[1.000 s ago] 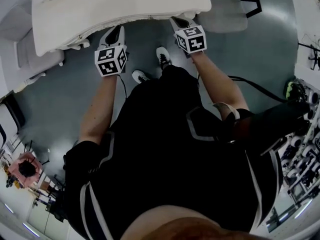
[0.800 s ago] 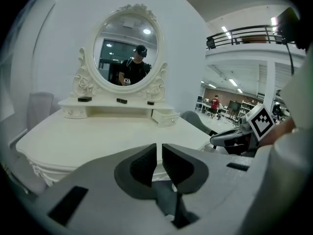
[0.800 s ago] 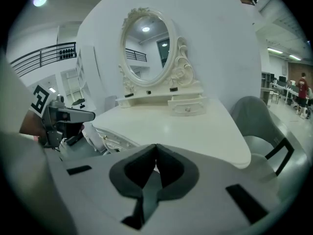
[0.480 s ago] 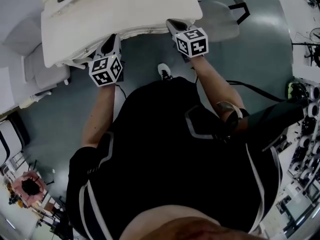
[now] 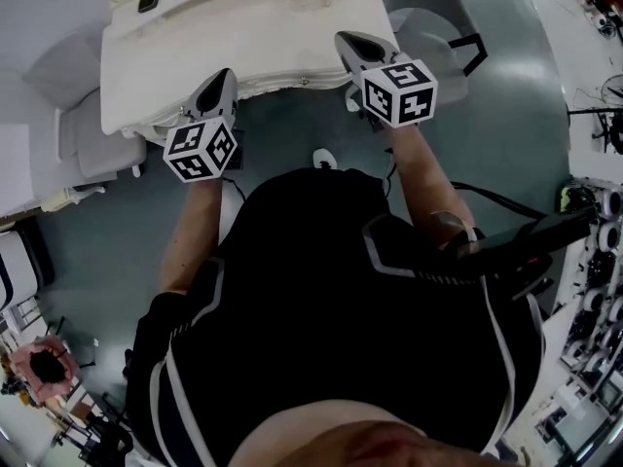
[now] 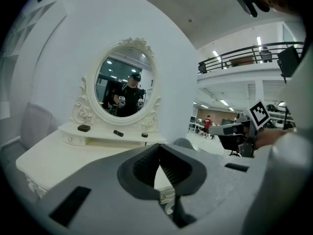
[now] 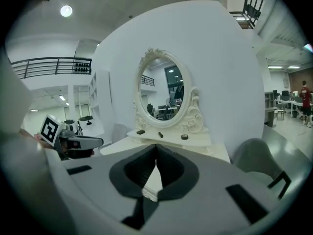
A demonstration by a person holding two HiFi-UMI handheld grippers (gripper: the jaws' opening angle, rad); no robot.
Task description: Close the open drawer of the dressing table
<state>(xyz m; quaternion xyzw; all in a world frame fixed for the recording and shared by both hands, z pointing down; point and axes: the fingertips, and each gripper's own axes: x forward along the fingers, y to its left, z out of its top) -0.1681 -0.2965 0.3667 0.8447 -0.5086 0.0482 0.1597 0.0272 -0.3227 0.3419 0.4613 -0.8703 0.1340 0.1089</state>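
The white dressing table [image 5: 263, 27] fills the top of the head view, its carved front edge [image 5: 292, 83] facing me. No drawer gap shows along that front from here. My left gripper [image 5: 222, 78] has its tips over the front edge at the left. My right gripper [image 5: 348, 39] is over the edge at the right. In the left gripper view the left gripper [image 6: 159, 158] is shut on nothing, above the tabletop [image 6: 54, 158] and facing the oval mirror [image 6: 124, 87]. The right gripper [image 7: 156, 150] is likewise shut and empty before the mirror [image 7: 161, 94].
A grey chair [image 5: 428, 27] stands right of the table and a grey upholstered seat [image 5: 83, 149] at its left. Small dark items [image 6: 84, 128] lie on the mirror shelf. My shoe [image 5: 324, 157] is on the floor under the table front. A cable [image 5: 506, 197] crosses the floor at right.
Both grippers have risen, and their tips now overlap the table's front edge instead of sitting just below it. The head view has shifted to show more of the tabletop.
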